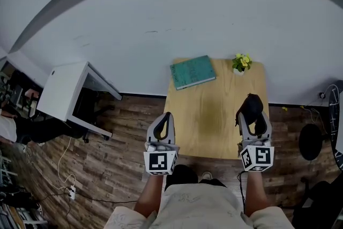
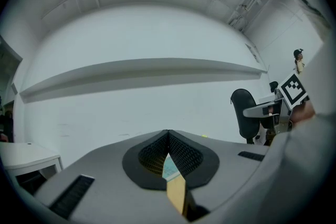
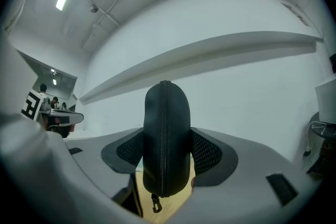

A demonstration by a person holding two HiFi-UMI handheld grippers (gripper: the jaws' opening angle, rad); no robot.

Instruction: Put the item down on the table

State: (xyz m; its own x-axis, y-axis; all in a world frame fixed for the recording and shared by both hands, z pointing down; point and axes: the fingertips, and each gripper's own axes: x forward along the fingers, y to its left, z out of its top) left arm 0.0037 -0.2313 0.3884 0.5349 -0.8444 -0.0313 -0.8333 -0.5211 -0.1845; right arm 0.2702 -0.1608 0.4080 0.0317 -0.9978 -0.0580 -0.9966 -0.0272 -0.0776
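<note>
**A:** What did the right claw (image 1: 256,122) have hold of?

**B:** A black zip case (image 3: 166,134). The two pads pressed on its flat sides and stood wide apart because of its bulk. The case stood upright between them, its rounded end rising past the claw tips. The zip ran up the edge that faced the claw's own camera, and a small clip hung from the lower end.

**A:** And where was the case in relation to the desk (image 1: 211,126)?

**B:** In the head view it sat over the near right part of the wooden top, close to the front edge. Bare wood showed beneath it in the right gripper view. Whether its lower end touched the wood, I could not tell.

**A:** The left claw (image 1: 167,116)?

**B:** Closed, with nothing in it. Its tips met, and only a thin wedge of the desk showed through the gap lower down. It hovered at the near left corner of the desk, level with the right one.

**A:** Anything else on the desk?

**B:** A teal book (image 1: 193,72) lay flat at the far left corner, turned a little askew. A small potted plant (image 1: 241,63) with yellow flowers stood at the far right corner, well apart from the case. A white cabinet (image 1: 61,91) stood on the plank floor (image 1: 123,158) off to the left.
</note>
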